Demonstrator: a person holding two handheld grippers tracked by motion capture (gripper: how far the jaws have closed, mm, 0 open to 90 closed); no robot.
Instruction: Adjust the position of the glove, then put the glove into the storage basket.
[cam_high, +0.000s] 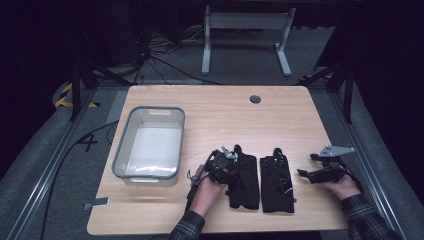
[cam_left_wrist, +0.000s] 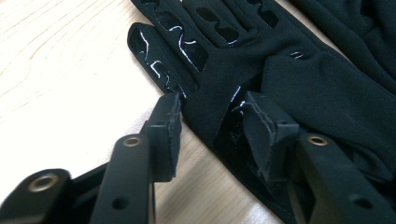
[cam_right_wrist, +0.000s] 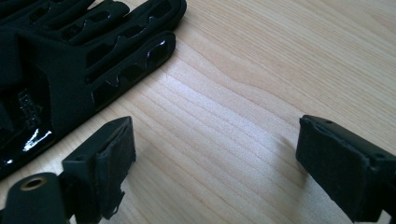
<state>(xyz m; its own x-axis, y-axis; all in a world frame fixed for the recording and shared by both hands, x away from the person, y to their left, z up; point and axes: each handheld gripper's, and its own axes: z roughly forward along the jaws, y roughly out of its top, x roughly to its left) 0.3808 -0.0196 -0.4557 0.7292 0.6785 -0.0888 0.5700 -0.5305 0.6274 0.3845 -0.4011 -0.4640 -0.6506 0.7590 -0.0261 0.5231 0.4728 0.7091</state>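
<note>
From the high view I have two black gloves flat on the bench: the left glove under my left gripper, the right glove beside it, and my right gripper parked well to their right. A grey bin stands to the left, likely where the gloves go.

The left gripper view shows what the high one hides. The fingers stand part open astride the left glove's edge, one pad on its cloth, not yet pinching. I judge the pick is starting; next I must close and lift.

In the right gripper view, the fingers stand wide over bare wood, the right glove off to one side.
</note>
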